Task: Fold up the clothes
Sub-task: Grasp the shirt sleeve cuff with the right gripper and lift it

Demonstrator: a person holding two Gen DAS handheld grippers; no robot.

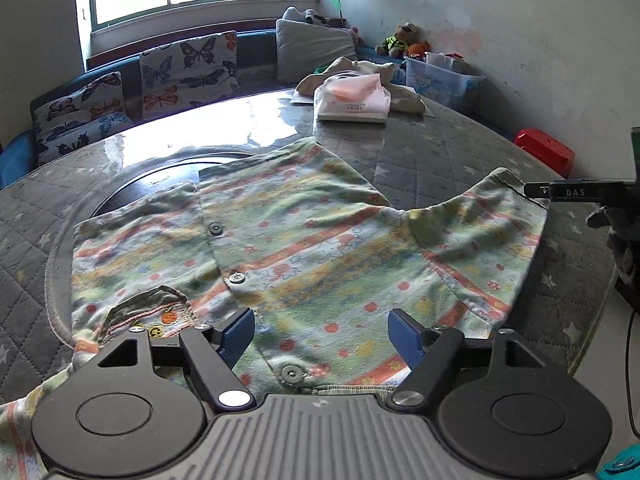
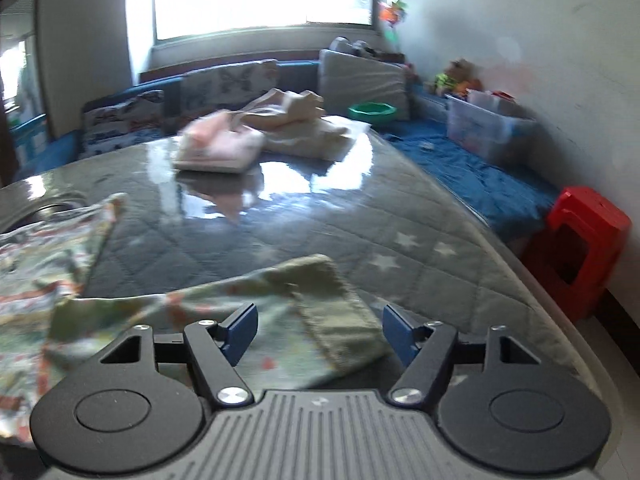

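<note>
Both tongs spread, empty: L tongs [image 1: 322,336] over shirt [image 1: 280,248]; R tongs [image 2: 320,334] over sleeve [image 2: 320,304].

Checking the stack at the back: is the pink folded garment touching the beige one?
Touching. In the left wrist view the pink garment sits against the beige one, overlapping with no gap; the right wrist view is blurred.

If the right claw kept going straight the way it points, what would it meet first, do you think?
Most likely the sleeve cuff lying on the table, between the open right claw fingers; depth is unclear.
</note>
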